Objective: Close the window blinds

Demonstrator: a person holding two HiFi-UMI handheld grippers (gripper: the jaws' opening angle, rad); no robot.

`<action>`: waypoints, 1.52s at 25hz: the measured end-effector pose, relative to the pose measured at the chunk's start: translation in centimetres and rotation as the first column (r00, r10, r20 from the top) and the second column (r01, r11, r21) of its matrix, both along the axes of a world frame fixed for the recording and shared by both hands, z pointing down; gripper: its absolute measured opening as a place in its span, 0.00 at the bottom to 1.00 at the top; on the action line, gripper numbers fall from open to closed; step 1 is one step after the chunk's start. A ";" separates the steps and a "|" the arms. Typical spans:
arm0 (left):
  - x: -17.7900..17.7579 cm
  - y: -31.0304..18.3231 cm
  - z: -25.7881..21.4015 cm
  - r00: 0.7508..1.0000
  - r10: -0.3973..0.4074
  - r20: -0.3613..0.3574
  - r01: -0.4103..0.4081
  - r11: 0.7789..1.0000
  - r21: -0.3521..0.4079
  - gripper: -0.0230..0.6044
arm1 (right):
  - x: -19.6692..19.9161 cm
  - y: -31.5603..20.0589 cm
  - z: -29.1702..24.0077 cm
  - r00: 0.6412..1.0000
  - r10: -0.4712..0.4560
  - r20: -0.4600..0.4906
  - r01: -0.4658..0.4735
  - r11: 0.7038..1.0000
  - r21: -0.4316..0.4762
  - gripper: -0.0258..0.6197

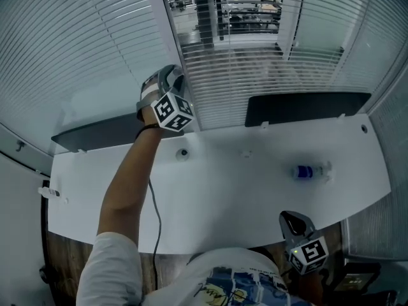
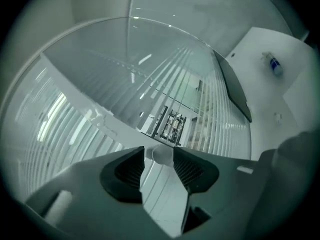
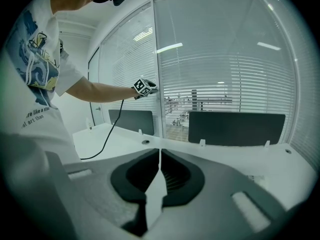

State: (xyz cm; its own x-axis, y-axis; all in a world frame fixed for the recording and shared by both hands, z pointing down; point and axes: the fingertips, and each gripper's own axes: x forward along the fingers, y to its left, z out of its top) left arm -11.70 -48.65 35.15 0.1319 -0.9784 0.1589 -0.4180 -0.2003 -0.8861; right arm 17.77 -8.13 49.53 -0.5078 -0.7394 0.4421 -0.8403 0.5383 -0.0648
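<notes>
White slatted blinds (image 1: 255, 75) hang over the windows behind the desk. The middle pane's slats are tilted, so the room beyond shows through (image 3: 200, 101); the left pane's blinds (image 1: 83, 43) look closed. My left gripper (image 1: 172, 75) is raised to the window frame between those two panes. In the left gripper view the end of a white tilt wand (image 2: 162, 154) sits between the tips of the left gripper (image 2: 158, 160), whose jaws stand wide apart. My right gripper (image 1: 294, 220) rests low by the desk's near edge, its jaws (image 3: 160, 156) closed with nothing between them.
A white curved desk (image 1: 242, 196) runs under the windows. Two dark divider panels (image 1: 306, 107) (image 1: 95, 132) stand along its back edge. A small bottle with a blue label (image 1: 309, 171) lies at the right. A black cable (image 1: 153, 215) trails from my left arm.
</notes>
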 end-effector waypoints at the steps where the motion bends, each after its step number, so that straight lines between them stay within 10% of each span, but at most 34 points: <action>1: 0.0 -0.1 0.1 0.999 0.008 0.048 -0.008 1.000 0.001 0.31 | 0.1 0.0 0.0 1.000 0.003 -0.001 -0.003 1.000 0.002 0.06; 9: 0.6 -0.8 1.1 0.940 0.066 0.336 -0.069 0.998 -0.001 0.30 | -0.1 -0.1 -0.2 1.000 0.008 -0.003 -0.008 1.000 0.003 0.06; 15: 0.7 -1.2 1.2 0.917 0.065 0.395 -0.076 0.997 0.012 0.24 | 0.0 -0.3 -0.2 1.000 0.017 -0.006 -0.017 1.000 -0.004 0.06; 22: 0.6 -1.2 0.6 0.987 0.015 0.162 -0.021 0.999 0.037 0.24 | 0.0 -0.3 -0.2 1.000 0.020 -0.009 -0.020 1.000 -0.002 0.06; 29: 0.1 -1.2 0.1 0.994 -0.041 -0.105 0.042 0.999 0.007 0.24 | -0.3 -0.5 -0.2 1.000 0.012 -0.005 -0.012 1.000 0.003 0.06; 38: -0.8 -1.0 -0.5 0.813 -0.145 -0.563 0.134 0.989 -0.061 0.24 | 0.1 -0.5 0.2 1.000 0.012 0.003 -0.012 1.000 -0.002 0.06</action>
